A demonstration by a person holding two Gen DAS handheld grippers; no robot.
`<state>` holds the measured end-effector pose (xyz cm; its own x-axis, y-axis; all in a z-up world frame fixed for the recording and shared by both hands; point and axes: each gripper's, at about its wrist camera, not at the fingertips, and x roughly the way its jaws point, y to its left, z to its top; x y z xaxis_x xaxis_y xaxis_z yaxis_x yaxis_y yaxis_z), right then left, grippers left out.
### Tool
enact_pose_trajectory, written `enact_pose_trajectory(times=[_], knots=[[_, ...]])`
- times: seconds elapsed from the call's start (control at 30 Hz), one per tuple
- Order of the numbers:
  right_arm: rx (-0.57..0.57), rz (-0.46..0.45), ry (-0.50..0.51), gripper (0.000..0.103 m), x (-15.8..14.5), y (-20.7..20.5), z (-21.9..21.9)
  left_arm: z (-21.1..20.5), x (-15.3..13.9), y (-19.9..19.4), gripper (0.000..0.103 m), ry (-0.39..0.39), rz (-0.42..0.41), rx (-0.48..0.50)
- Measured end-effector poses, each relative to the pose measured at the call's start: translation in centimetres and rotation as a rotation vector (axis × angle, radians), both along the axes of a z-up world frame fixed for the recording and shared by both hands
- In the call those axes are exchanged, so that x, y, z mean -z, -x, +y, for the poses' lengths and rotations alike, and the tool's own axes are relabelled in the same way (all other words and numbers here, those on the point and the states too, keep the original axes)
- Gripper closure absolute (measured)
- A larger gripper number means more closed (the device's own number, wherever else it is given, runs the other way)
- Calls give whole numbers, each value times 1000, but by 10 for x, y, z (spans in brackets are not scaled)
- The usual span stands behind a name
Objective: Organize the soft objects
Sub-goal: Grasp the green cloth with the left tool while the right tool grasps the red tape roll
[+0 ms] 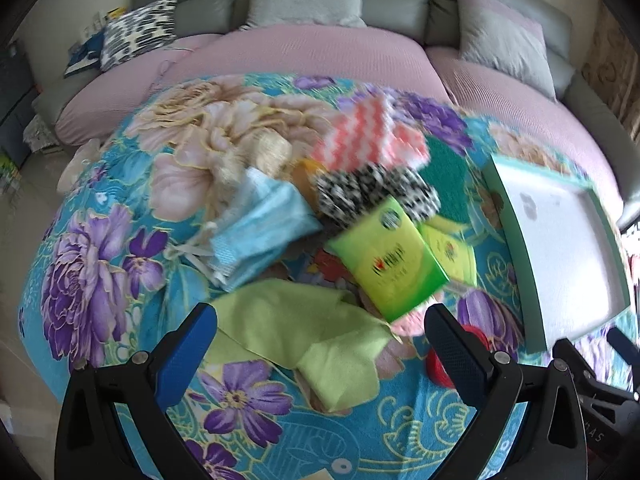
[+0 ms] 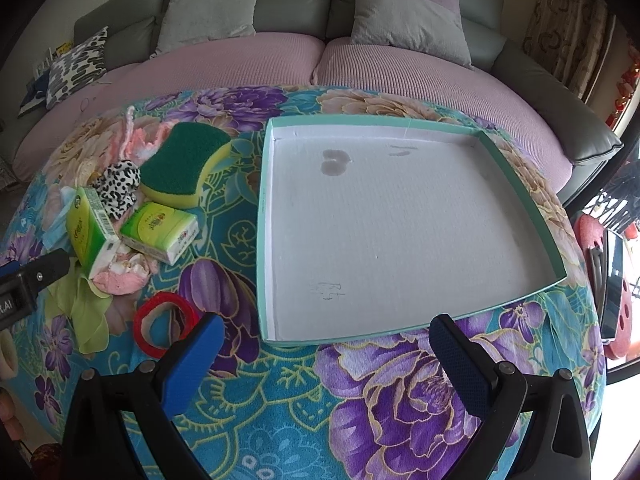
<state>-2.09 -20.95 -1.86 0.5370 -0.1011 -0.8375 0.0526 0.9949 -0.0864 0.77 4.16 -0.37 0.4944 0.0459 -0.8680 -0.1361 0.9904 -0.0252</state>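
Motion blur smears much of the left wrist view, so the pink-and-white zigzag cloth (image 1: 366,136) and the print on the green tissue pack (image 1: 390,258) are hard to read. A second tissue pack (image 1: 450,250) lies partly under the first, and something pink (image 1: 408,322) shows only as a sliver below it. The red tape ring (image 1: 440,364) is half hidden behind the left hand-held gripper (image 1: 320,344), whose blue-padded jaws stand wide apart over a light green cloth (image 1: 304,332), gripping nothing. The light blue cloth (image 1: 260,232) and the black-and-white spotted cloth (image 1: 372,192) lie in the same heap, with the green scouring sponge (image 1: 448,172) behind.

In the right wrist view the right hand-held gripper (image 2: 326,346) is likewise spread wide and empty, hovering at the near rim of a shallow teal-edged box (image 2: 264,208). Its white floor holds no items and bears a grey stain and faint scribbles I cannot read. All the soft things sit left of the box, outside it.

Everything rests on a desk under a turquoise cover (image 2: 280,420) printed with purple and peach flowers. Behind it runs a grey sofa (image 2: 292,8) with a pink seat cover, grey cushions (image 2: 208,8), and a spotted pillow (image 2: 76,66). A patterned curtain (image 2: 568,24) is cut off at the right edge.
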Motion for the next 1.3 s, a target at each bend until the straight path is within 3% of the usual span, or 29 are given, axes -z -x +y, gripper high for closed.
enact_pose_trajectory(times=[0.23, 0.4, 0.57, 0.9, 1.13, 1.3], knots=[[-132, -30, -46, 0, -8, 1, 31, 45, 2, 4, 0, 67, -21, -130], [-277, -3, -78, 0, 0, 2, 68, 51, 15, 4, 0, 93, 5, -141], [-342, 71, -69, 0, 20, 0, 92, 45, 30, 0, 0, 128, 48, -107], [-345, 139, -81, 0, 36, -6, 96, 57, 65, -14, 0, 128, 154, -155], [-346, 146, -77, 0, 41, -8, 98, 46, 77, -24, 0, 82, 219, -113], [-342, 147, -87, 14, 45, -10, 98, 43, 79, -24, 0, 80, 229, -114]])
